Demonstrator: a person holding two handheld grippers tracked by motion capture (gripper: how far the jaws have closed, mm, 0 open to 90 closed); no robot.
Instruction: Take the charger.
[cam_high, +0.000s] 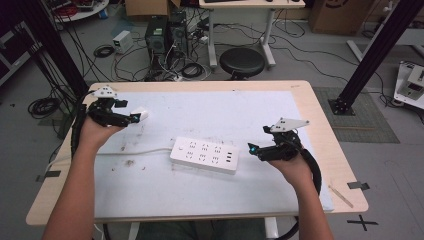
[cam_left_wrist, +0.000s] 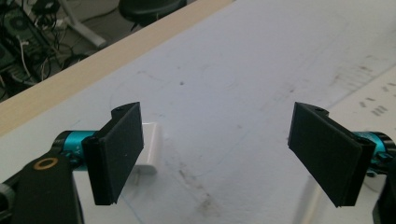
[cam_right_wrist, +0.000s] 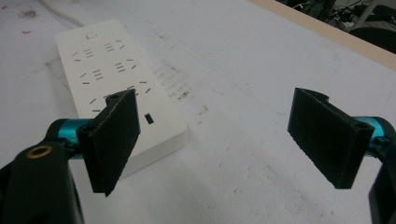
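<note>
Seen from the high view, a white power strip (cam_high: 204, 155) lies flat near the middle of the white mat (cam_high: 260, 110) that covers most of the wooden table (cam_high: 320, 125), its long side running from about ten o'clock to four o'clock, and its white cord (cam_high: 125, 152) trails off toward nine o'clock to the table's left edge. The left gripper (cam_high: 131, 118) is held at the mat's ten o'clock corner, well apart from the strip, with the person's left hand (cam_high: 97, 131) behind it; a small white plug-like block (cam_high: 140, 115) sits right at its tip, and whether it touches the jaws cannot be told from above. In the left gripper view the jaws of the left gripper (cam_left_wrist: 219, 154) stand wide apart with bare, scuffed mat between them, and the white block (cam_left_wrist: 149, 148) lies on the mat just beyond the jaw at nine o'clock, partly hidden by it (nothing is clamped). The right gripper (cam_high: 254, 149) is at the strip's three o'clock end, just beside it, pointing toward it, held by the right hand (cam_high: 295, 167). In the right gripper view its jaws (cam_right_wrist: 215, 144) are likewise spread wide with nothing between them, and the power strip (cam_right_wrist: 121, 74) lies at ten o'clock, its near corner partly behind the nine o'clock jaw, its socket slots facing up.
</note>
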